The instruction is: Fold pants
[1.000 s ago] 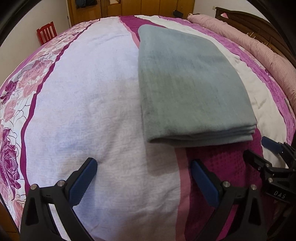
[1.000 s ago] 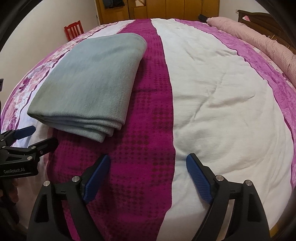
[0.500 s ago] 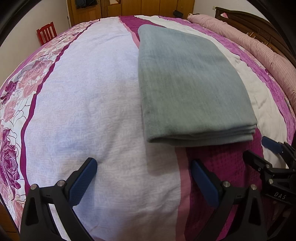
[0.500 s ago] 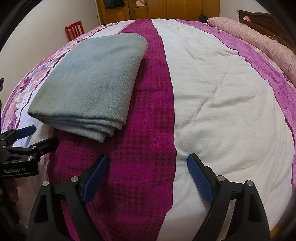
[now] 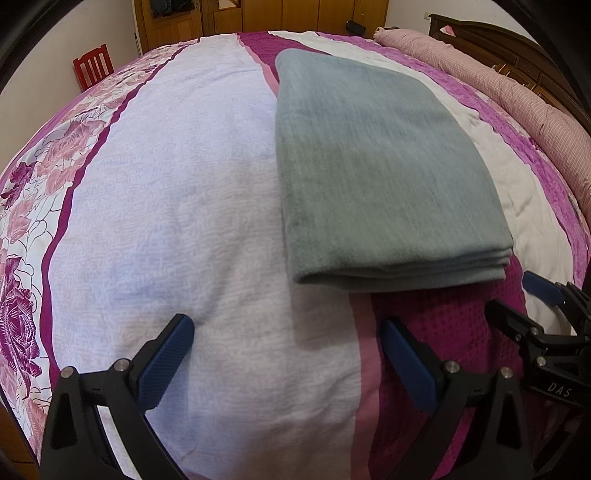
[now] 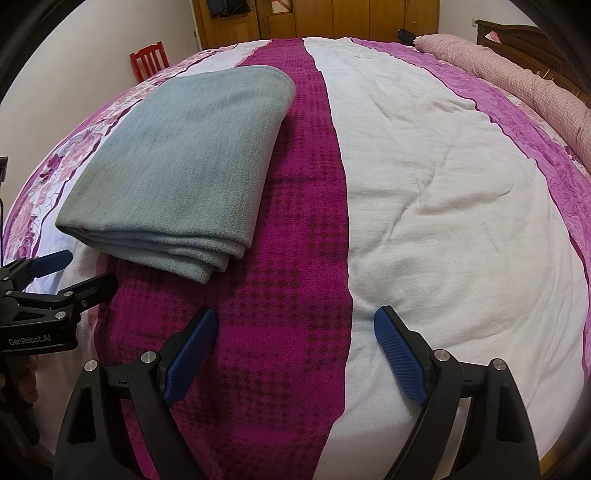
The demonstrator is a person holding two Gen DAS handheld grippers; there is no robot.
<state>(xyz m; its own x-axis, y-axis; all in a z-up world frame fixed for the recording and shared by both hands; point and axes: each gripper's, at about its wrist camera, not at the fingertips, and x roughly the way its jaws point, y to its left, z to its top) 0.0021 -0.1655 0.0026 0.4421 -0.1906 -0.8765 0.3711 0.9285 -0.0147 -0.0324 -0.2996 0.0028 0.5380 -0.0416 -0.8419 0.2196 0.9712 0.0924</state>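
The grey-green pants (image 5: 376, 173) lie folded into a flat rectangular stack on the bed, layered edges toward me. The right wrist view shows the pants (image 6: 184, 162) at upper left. My left gripper (image 5: 286, 339) hangs open over the white bedspread, just short of the stack's near left corner, nothing between its blue pads. My right gripper (image 6: 295, 332) is open too, over the magenta stripe to the right of the stack, holding nothing. Each view catches the other gripper at its edge: the right gripper (image 5: 517, 295) and the left gripper (image 6: 77, 269).
The bed cover (image 6: 443, 206) has white, magenta and floral stripes. A long pink bolster (image 5: 498, 77) lies along the right side by a dark wooden headboard (image 5: 517, 40). A red chair (image 5: 92, 68) and wooden wardrobe doors (image 6: 314, 18) stand beyond the bed.
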